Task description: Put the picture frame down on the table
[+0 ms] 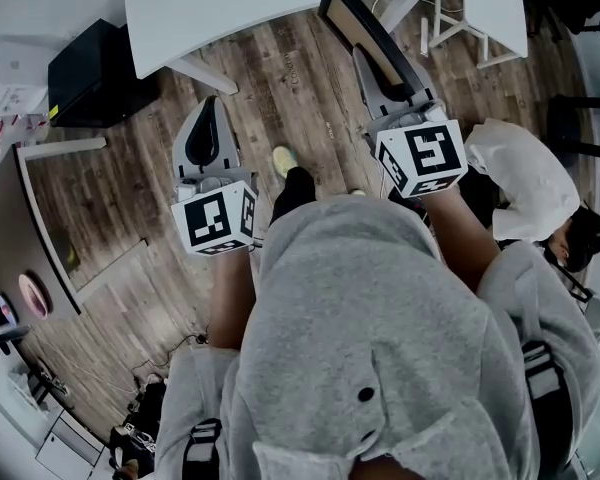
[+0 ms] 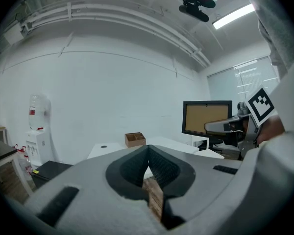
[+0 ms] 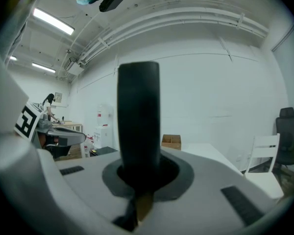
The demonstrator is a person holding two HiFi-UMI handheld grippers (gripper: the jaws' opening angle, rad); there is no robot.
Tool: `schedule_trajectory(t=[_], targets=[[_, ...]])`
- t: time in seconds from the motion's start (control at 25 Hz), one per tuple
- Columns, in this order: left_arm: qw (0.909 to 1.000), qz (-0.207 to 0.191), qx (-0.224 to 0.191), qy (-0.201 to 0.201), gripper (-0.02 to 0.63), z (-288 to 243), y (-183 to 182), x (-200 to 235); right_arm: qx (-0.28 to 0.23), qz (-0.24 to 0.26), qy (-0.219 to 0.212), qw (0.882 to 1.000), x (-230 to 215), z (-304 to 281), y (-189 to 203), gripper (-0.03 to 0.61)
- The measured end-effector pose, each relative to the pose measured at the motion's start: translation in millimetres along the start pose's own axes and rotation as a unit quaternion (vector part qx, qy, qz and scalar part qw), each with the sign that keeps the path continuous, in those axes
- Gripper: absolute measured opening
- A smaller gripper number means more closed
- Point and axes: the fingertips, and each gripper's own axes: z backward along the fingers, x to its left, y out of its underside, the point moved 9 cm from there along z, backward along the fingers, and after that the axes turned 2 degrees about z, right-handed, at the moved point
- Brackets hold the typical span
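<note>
The picture frame [image 1: 355,18], black with a brown board inside, juts forward from my right gripper [image 1: 365,58], which is shut on its lower edge. It hangs over the wood floor, its far end near the edge of the white table [image 1: 230,8]. In the right gripper view the frame [image 3: 138,116] stands edge-on as a black upright bar between the jaws. The left gripper view shows the frame's face [image 2: 207,116] off to the right. My left gripper [image 1: 212,103] is beside it on the left, shut and empty, its tips meeting [image 2: 148,151].
A small wooden box [image 2: 135,139] sits on the white table. A black case [image 1: 95,68] lies on the floor at the left. A white chair [image 1: 490,8] stands at the right, with a seated person in white [image 1: 525,178] near it. A water dispenser [image 2: 36,131] stands by the wall.
</note>
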Motion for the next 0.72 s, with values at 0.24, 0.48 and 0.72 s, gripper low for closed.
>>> schedule_trajectory(t=[0.24, 0.48, 0.72], targets=[[1.0000, -0.001, 0.001, 0.006, 0.020, -12.4, -2.8, 26.7, 0.001, 0.001, 0.004, 1.000, 9.3, -27.8, -7.1, 0.031], [0.9999, 0.000, 0.001, 0.013, 0.020, -20.9, -1.0, 51.4, -0.001, 0.011, 0.011, 1.000, 20.7, -52.8, -13.0, 0.031], [0.9998, 0.005, -0.006, 0.017, 0.020, -30.3, -4.2, 80.4, -0.002, 0.020, 0.012, 1.000, 34.8, -81.9, -22.3, 0.031]])
